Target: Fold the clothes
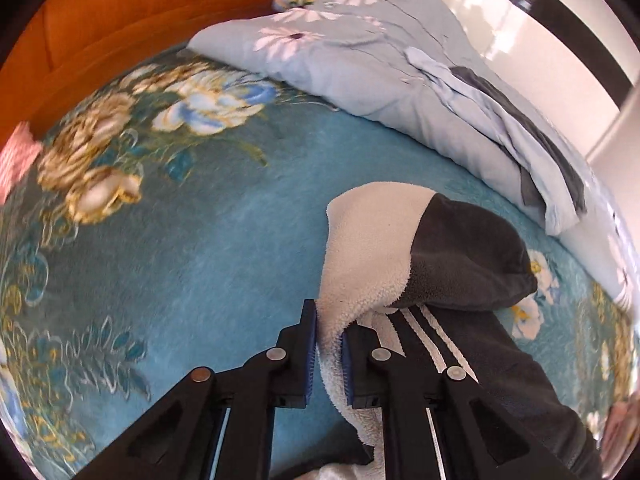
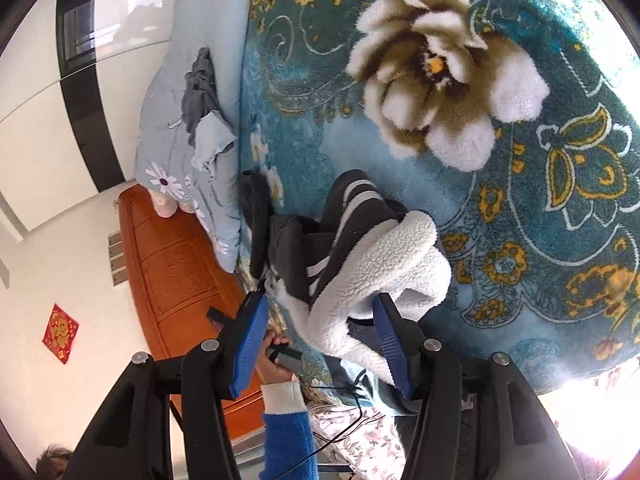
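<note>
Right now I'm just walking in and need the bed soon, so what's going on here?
A person is folding a dark grey garment with white stripes and fleecy white lining on the teal floral blanket. The left gripper is shut on the lining's edge. The right gripper is open, with the bunched garment between its fingers. A light blue daisy-print duvet lies beside it. Folding isn't finished.
</note>
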`<state>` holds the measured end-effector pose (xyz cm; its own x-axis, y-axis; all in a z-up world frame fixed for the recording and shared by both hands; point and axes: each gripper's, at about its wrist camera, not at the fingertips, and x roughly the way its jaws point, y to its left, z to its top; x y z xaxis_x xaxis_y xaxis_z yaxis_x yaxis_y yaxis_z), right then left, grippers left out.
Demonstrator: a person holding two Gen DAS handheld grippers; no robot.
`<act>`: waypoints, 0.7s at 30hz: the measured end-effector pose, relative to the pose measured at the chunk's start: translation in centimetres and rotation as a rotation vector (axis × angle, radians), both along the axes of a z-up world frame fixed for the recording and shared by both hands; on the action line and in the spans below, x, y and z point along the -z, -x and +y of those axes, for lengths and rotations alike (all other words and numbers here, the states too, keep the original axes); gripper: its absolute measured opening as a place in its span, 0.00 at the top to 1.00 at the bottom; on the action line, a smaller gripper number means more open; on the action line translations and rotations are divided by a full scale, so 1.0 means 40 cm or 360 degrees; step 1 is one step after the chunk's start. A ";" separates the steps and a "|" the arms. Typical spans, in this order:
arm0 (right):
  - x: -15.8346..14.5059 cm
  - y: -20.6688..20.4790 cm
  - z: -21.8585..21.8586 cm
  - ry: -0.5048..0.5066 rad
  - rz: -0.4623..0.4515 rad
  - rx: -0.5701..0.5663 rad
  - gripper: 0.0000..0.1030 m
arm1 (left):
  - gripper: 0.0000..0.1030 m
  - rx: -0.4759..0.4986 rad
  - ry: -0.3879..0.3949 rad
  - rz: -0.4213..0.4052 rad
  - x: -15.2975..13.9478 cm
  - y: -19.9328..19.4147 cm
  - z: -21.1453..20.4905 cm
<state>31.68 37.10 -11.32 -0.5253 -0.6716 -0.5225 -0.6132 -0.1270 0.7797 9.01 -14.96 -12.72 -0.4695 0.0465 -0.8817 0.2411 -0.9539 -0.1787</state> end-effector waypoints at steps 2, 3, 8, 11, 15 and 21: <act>0.032 0.010 0.001 -0.0041 -0.0057 -0.0017 0.46 | 0.89 -0.0126 -0.0106 -0.0004 -0.003 -0.042 -0.056; 0.047 0.016 0.001 -0.0060 -0.0080 -0.0030 0.46 | 0.89 -0.0189 -0.0159 -0.0006 -0.004 -0.063 -0.084; 0.054 0.076 -0.023 -0.0169 -0.0013 -0.0070 0.78 | 0.89 -0.0310 -0.0250 0.0015 -0.051 -0.115 -0.141; 0.001 0.162 -0.047 -0.0302 0.0123 -0.0179 0.83 | 0.90 -0.0277 -0.0212 0.0097 -0.131 -0.095 -0.131; -0.140 0.330 -0.077 -0.0350 0.0443 -0.0262 0.87 | 0.91 -0.0224 -0.0271 0.0330 -0.325 -0.047 -0.125; -0.460 0.396 -0.096 -0.0531 0.1149 -0.0317 0.88 | 0.90 -0.0236 -0.0297 0.0692 -0.513 -0.152 -0.154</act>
